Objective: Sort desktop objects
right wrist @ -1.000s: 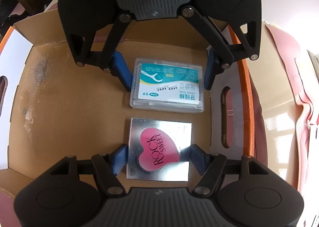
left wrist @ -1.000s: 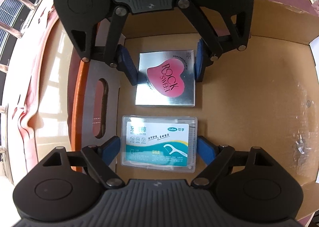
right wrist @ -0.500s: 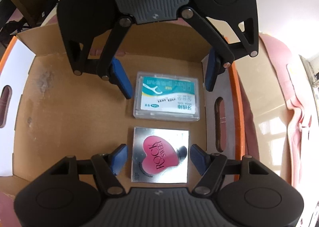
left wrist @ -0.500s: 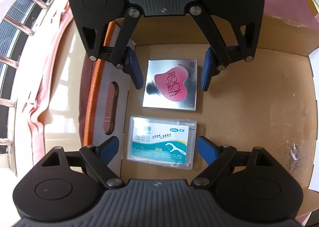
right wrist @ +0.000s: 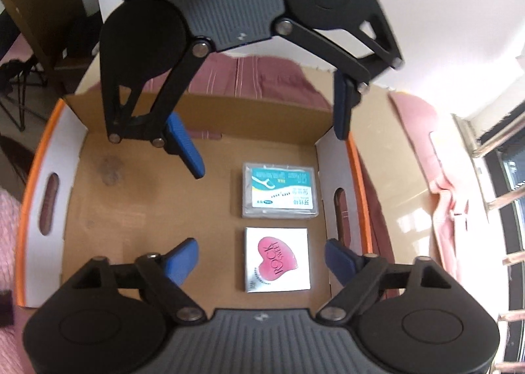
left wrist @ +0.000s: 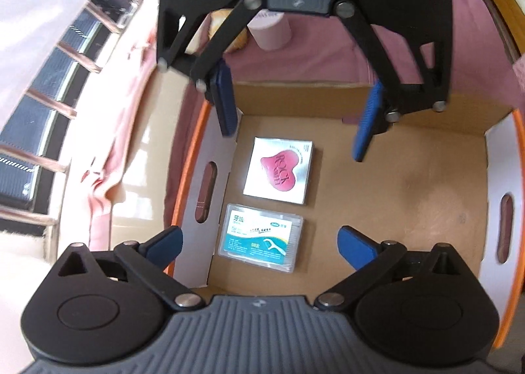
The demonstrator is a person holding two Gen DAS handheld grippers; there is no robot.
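Note:
A silver box with a pink "Rock Sweet" heart [left wrist: 278,174] [right wrist: 277,264] and a clear dental floss pick box [left wrist: 261,236] [right wrist: 279,190] lie side by side on the floor of a cardboard box [left wrist: 410,177] [right wrist: 131,196]. My left gripper [left wrist: 259,244] is open and empty, raised above the floss box. My right gripper [right wrist: 261,255] is open and empty, raised above the heart box. Each view also shows the other gripper at the top, open: the right one [left wrist: 295,118] and the left one [right wrist: 265,141].
The cardboard box has white side walls with handle slots [left wrist: 205,191] [right wrist: 339,206] and orange rims. It stands on a dark pink cloth [left wrist: 311,58]. A pink cup [left wrist: 270,31] and a yellowish item [left wrist: 226,29] stand beyond it. A window with railings [right wrist: 502,177] is at the side.
Both grippers have lifted up and away from the two boxes, which stay on the cardboard box floor. More of the cardboard box and its surroundings has come into view.

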